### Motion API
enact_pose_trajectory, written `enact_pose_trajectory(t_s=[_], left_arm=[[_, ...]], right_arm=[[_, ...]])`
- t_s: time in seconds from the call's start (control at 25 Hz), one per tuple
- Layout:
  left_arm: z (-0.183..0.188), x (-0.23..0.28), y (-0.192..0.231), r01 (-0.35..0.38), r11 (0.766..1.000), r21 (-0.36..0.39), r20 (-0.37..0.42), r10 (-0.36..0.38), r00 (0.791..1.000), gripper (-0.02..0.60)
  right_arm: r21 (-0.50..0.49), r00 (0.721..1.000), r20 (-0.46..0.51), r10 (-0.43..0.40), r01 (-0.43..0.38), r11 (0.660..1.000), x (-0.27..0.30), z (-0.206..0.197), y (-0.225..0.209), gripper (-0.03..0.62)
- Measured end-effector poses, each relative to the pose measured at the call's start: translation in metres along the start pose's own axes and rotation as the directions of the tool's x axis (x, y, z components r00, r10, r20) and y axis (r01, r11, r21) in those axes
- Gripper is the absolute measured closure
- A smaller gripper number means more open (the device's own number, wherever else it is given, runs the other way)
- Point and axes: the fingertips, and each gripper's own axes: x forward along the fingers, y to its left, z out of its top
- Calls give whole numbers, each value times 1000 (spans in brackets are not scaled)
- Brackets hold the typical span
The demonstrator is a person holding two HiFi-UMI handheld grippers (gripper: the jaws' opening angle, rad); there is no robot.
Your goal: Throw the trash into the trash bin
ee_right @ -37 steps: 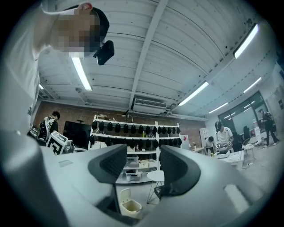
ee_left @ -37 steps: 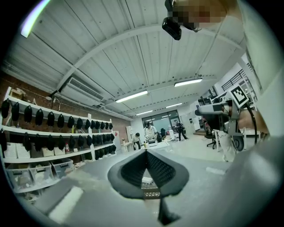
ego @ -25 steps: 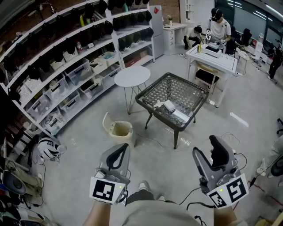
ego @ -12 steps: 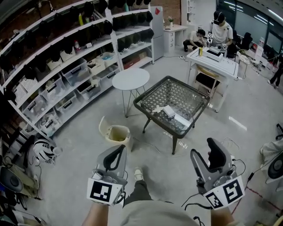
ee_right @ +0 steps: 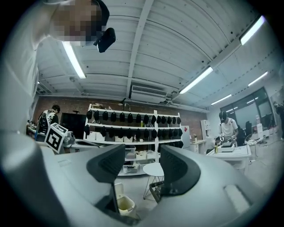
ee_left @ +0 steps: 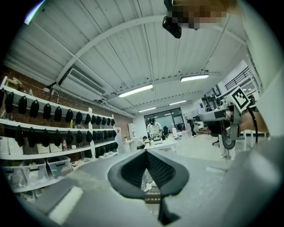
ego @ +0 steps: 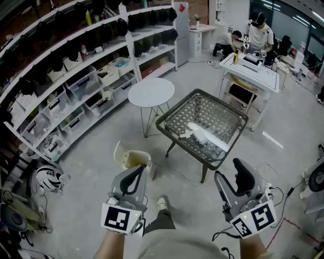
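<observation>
We stand on a grey floor with long shelves of dark caps and clear boxes filling the upper left of the head view. At centre is a low dark mesh table. A white desk where people work is at the upper right, and a round white table stands just left of the low table. The cream trash bin, lid tipped up, stands on the floor near the low table's near left leg, just above the left tongs. Only bare floor and a thin cable lie between us and the table.

The left tongs are closed tip to tip on nothing. The right tongs stand apart and empty, framing the bin and the round table in their own view. The trash, white scraps and wrappers, lies on the low table's top, well apart from both tongs.

Each tongs carries a cube with black-and-white square patterns. A red tag on the shelf end is too small to read.

Only the gripper views show the ribbed ceiling, its strip lights and an air unit, and the right one shows a person at the left edge.
</observation>
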Motion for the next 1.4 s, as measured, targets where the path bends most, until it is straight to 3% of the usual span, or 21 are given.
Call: enact_pose_trajectory(t_s=[0.52,0.76,1.4], left_arm=[[-15,125,149,66,998,9,-33,-66,997,580],[-18,154,203,90,996,7,-21,-90,996,579],[-49,198,235,55,998,-27,-77,-57,995,579]], right_arm=[[10,994,-74,-81,82,997,191,-23,-35,341],[-13,990,-78,-116,115,993,253,-22,-36,341],[-15,984,-141,-111,110,994,305,-50,-71,341]])
